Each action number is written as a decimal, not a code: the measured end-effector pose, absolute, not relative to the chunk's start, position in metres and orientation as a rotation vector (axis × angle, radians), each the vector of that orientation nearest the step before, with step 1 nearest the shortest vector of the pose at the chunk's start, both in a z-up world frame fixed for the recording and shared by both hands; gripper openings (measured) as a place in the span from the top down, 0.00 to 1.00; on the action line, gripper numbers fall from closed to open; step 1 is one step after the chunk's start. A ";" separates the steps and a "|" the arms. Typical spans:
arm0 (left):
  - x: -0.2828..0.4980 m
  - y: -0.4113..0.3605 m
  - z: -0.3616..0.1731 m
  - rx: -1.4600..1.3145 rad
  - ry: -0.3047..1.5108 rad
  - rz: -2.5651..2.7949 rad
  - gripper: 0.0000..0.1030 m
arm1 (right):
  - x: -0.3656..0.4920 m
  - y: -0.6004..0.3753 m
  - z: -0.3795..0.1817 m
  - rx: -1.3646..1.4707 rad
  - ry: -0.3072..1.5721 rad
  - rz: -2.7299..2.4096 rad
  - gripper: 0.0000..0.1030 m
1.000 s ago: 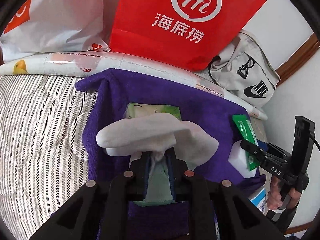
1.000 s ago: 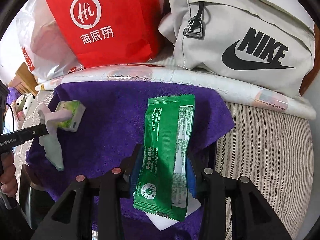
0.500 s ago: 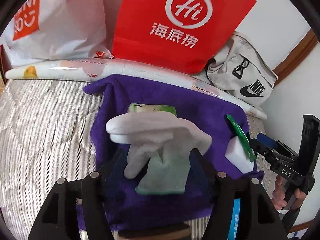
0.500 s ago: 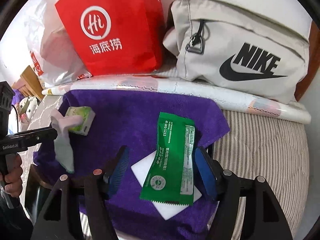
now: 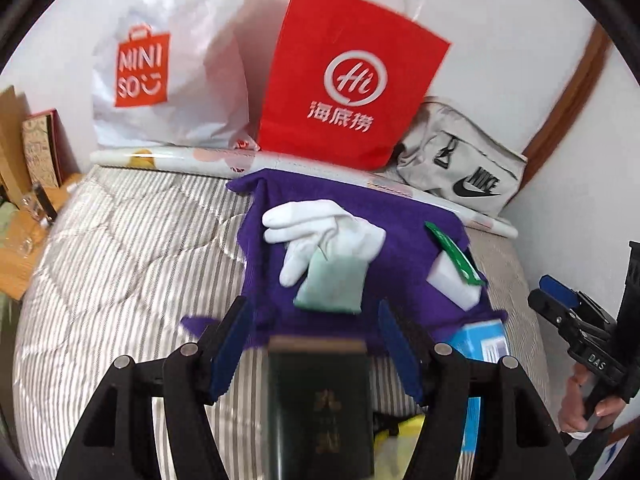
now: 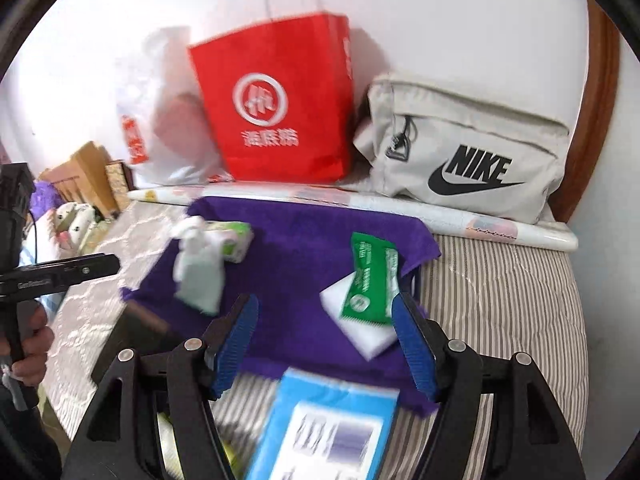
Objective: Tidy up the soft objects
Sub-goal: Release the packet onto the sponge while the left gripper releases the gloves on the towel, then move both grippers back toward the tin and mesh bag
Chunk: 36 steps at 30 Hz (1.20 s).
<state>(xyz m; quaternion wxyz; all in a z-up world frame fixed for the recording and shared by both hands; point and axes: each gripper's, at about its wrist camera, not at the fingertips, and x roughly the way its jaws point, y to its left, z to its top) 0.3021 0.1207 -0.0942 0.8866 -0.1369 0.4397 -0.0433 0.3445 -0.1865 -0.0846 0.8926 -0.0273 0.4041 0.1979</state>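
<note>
A purple cloth (image 5: 400,240) (image 6: 296,264) lies spread on the striped bed. A white glove (image 5: 324,232) (image 6: 198,264) lies on it over a small green tissue pack (image 6: 236,238). A green packet (image 5: 454,252) (image 6: 370,276) lies on a white sponge (image 5: 448,280) (image 6: 360,328) at the cloth's right. My left gripper (image 5: 314,344) is open and empty, pulled back from the glove. My right gripper (image 6: 326,340) is open and empty, just short of the sponge and packet.
A red paper bag (image 5: 348,80) (image 6: 276,96), a white Miniso bag (image 5: 160,76) and a grey Nike bag (image 5: 460,164) (image 6: 464,152) stand along the wall behind a white roll (image 5: 168,156). A dark book (image 5: 320,404) and a blue box (image 6: 324,424) lie near me.
Both grippers opened, let go of the glove and the green packet, and drew back from the cloth. The glove and packet now rest on the cloth.
</note>
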 end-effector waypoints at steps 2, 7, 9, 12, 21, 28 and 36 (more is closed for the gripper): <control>0.283 0.116 -0.088 -0.278 0.894 -0.099 0.39 | 0.325 -0.185 -0.079 -0.060 0.838 0.427 0.33; 0.245 0.107 -0.088 -0.239 0.884 -0.059 0.39 | 0.271 -0.177 -0.079 -0.118 0.851 0.452 0.33; 0.230 0.104 -0.093 -0.237 0.902 -0.070 0.39 | 0.256 -0.175 -0.083 -0.121 0.863 0.463 0.33; 0.211 0.101 -0.102 -0.240 0.920 -0.086 0.39 | 0.233 -0.173 -0.092 -0.109 0.883 0.486 0.33; 0.173 0.110 -0.139 -0.277 0.973 -0.073 0.39 | 0.182 -0.160 -0.122 -0.097 0.903 0.599 0.33; 0.157 0.124 -0.163 -0.312 1.005 -0.059 0.39 | 0.153 -0.127 -0.155 -0.136 0.936 0.714 0.37; 0.150 0.133 -0.182 -0.332 1.035 -0.064 0.39 | 0.146 -0.100 -0.189 -0.179 0.996 0.715 0.46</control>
